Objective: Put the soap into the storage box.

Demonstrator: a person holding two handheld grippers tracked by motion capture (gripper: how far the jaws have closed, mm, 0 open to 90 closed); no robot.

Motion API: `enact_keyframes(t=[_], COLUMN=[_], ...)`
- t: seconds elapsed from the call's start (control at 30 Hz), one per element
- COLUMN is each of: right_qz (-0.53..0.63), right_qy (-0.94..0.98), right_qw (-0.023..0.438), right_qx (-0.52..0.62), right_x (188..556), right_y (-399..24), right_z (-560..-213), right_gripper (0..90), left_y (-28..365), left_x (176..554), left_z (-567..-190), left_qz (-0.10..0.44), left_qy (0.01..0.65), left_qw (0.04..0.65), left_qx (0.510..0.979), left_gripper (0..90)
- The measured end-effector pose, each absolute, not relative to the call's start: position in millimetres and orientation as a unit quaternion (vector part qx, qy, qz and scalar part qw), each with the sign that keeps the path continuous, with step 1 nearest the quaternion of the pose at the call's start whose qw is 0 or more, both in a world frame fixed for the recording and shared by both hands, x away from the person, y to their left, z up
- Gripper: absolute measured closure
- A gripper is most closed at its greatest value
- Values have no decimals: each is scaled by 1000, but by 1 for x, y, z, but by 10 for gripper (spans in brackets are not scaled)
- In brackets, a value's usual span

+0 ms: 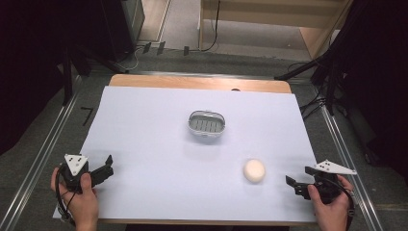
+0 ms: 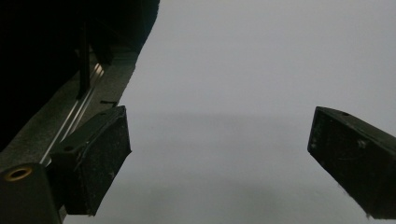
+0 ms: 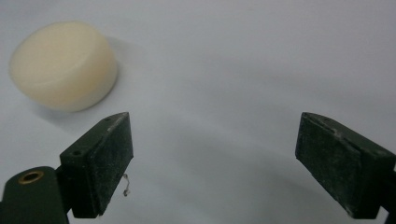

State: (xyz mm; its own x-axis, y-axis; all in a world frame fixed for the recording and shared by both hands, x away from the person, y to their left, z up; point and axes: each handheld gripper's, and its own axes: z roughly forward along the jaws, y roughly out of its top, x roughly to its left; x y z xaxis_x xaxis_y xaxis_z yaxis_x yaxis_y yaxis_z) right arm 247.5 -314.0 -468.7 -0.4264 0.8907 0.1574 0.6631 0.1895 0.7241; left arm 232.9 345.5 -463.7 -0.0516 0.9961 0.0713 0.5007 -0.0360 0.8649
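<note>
At the sheet's (image 1: 144, 120) near-left corner the left gripper (image 1: 107, 166) rests, jaws wide apart and empty. A grey dish (image 1: 207, 123) sits mid-sheet. Nearer and to the right lies the soap (image 1: 254, 170) — just left of the right gripper (image 1: 294, 180), whose jaws gape, holding nothing.

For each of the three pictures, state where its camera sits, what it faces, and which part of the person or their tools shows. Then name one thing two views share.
High view: above the person's side, looking forward and down on the white table; both hands, left gripper, right gripper, soap dish.
Left gripper view: on the left gripper, facing bare table and its edge; two open jaws.
Right gripper view: on the right gripper, facing the soap bar; two open jaws.
Shared: the soap bar, in the high and right gripper views.
</note>
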Motion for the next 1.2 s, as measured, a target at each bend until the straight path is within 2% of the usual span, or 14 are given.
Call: enact_keyframes(t=[0.13,0.6,1.2], right_qz=[359,312,297], right_qy=[777,826,858], right_qw=[143,108,85], right_qx=[498,458,410], right_x=[252,269,272], right_y=[-304,-265,-241], right_z=[-462,-448,-443], right_gripper=[125,126,130], left_y=[346,343,341], left_x=[237,238,239], left_z=[-464,-465,-465], left_qz=[369,372,371], left_qy=[619,613,610], left_qw=[312,304,299], left_qx=[619,627,633], left_gripper=[65,65,65])
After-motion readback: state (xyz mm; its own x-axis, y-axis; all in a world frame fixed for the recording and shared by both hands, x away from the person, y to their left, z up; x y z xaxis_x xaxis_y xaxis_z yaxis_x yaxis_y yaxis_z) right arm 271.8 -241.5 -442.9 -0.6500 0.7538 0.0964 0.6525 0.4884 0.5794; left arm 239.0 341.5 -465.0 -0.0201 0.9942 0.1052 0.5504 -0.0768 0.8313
